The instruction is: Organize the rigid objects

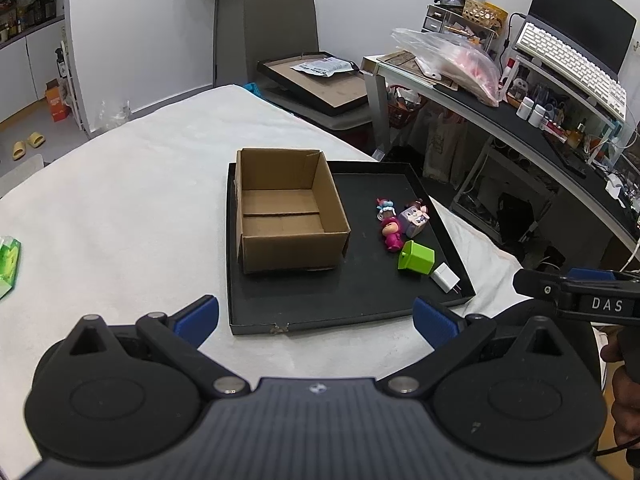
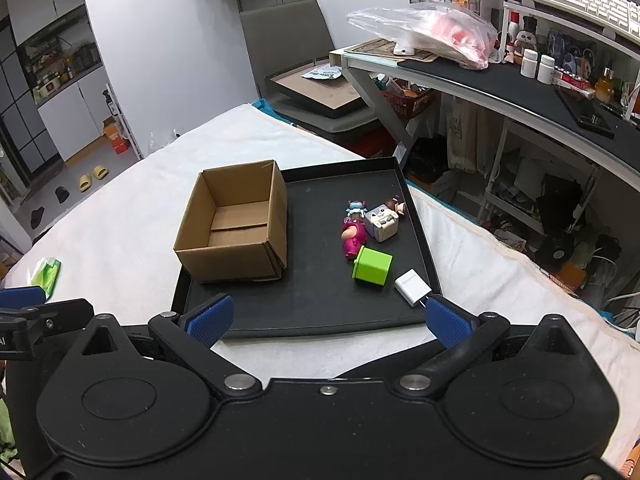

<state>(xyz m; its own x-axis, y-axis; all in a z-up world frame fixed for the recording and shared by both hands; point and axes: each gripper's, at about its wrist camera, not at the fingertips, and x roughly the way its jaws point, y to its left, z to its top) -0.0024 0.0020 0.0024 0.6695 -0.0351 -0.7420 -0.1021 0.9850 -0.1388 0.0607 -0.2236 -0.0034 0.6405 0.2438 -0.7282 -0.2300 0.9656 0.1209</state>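
Observation:
An empty open cardboard box (image 1: pixel 286 210) (image 2: pixel 236 226) stands on the left of a black tray (image 1: pixel 340 300) (image 2: pixel 320 308) on a white-covered table. On the tray's right lie a pink figurine (image 1: pixel 391 233) (image 2: pixel 353 238), a small blue-capped figurine (image 1: pixel 385 205) (image 2: pixel 357 208), a grey-purple cube toy (image 1: pixel 415 218) (image 2: pixel 383 222), a green cube (image 1: pixel 417 258) (image 2: pixel 373 266) and a white charger plug (image 1: pixel 446 278) (image 2: pixel 413 287). My left gripper (image 1: pixel 316 320) is open before the tray's near edge. My right gripper (image 2: pixel 328 320) is open too, its right fingertip (image 2: pixel 446 322) close to the plug.
A green packet (image 1: pixel 8 262) (image 2: pixel 47 272) lies at the table's left. A cluttered desk (image 1: pixel 500 108) (image 2: pixel 520 92) with a keyboard and plastic bag stands to the right. A chair holding a framed board (image 1: pixel 320 84) (image 2: pixel 320 92) sits beyond the table.

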